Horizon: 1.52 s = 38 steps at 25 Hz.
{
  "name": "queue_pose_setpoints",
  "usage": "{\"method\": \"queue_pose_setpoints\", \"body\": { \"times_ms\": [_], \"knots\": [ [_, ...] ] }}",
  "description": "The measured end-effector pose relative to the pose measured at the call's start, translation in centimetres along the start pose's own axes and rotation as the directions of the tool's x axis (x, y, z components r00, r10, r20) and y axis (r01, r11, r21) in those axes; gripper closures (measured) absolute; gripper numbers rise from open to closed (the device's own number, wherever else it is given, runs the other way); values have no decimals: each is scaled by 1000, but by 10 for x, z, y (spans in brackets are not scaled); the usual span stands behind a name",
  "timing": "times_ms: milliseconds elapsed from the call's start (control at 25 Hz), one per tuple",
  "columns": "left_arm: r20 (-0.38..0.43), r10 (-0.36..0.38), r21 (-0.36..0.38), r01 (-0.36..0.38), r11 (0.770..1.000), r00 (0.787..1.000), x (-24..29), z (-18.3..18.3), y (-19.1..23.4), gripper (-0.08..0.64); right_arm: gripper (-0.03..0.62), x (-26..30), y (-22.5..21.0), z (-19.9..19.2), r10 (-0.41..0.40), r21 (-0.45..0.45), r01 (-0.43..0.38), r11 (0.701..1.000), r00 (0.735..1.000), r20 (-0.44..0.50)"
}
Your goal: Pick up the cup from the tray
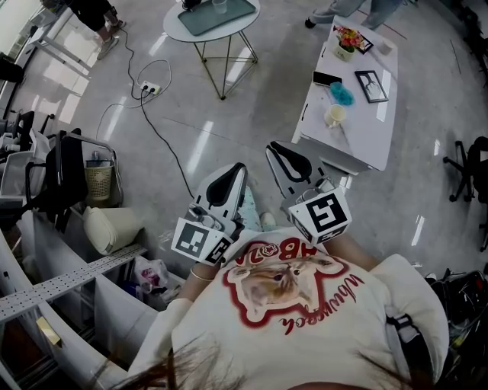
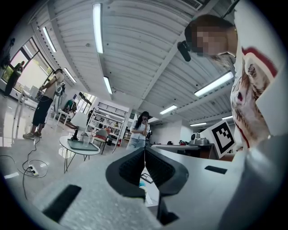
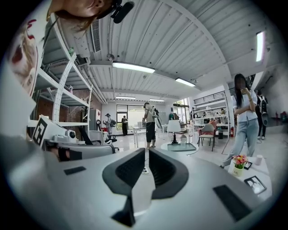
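resting on tray (image 1: 204,20), cup (image 1: 219,5) well apart from left tool (image 1: 233,174), right tool (image 1: 279,152).

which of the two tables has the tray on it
The round white table on thin metal legs, carrying the dark tray; the long rectangular white table has none.

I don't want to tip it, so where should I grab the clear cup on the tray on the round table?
Likely the side wall, around mid-height. The cup stands upright on the flat tray, so come in level from the side facing you. It looks small from here, so finer detail can't be told.
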<state>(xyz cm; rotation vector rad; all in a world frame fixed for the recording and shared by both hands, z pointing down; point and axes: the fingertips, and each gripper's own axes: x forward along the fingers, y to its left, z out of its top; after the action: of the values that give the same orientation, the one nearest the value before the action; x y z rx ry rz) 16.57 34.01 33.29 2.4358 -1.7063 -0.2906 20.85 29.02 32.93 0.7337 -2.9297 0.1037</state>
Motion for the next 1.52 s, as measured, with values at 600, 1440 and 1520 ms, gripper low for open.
{"method": "queue_pose_setpoints", "body": {
  "times_ms": [600, 1440, 1520],
  "knots": [
    [25, -51, 27, 51, 998, 998, 70, 35, 113, 545, 548, 118, -43, 28, -39, -19, 39, 999, 999, 30],
    [-7, -116, 6, 116, 993, 993, 144, 72, 266, 545, 548, 287, -90, 67, -95, -4, 95, 995, 994, 45],
    [-10, -125, 0, 125, 992, 992, 148, 70, 270, 545, 548, 292, -93, 66, -99, -9, 99, 995, 994, 43]
  ]
}}
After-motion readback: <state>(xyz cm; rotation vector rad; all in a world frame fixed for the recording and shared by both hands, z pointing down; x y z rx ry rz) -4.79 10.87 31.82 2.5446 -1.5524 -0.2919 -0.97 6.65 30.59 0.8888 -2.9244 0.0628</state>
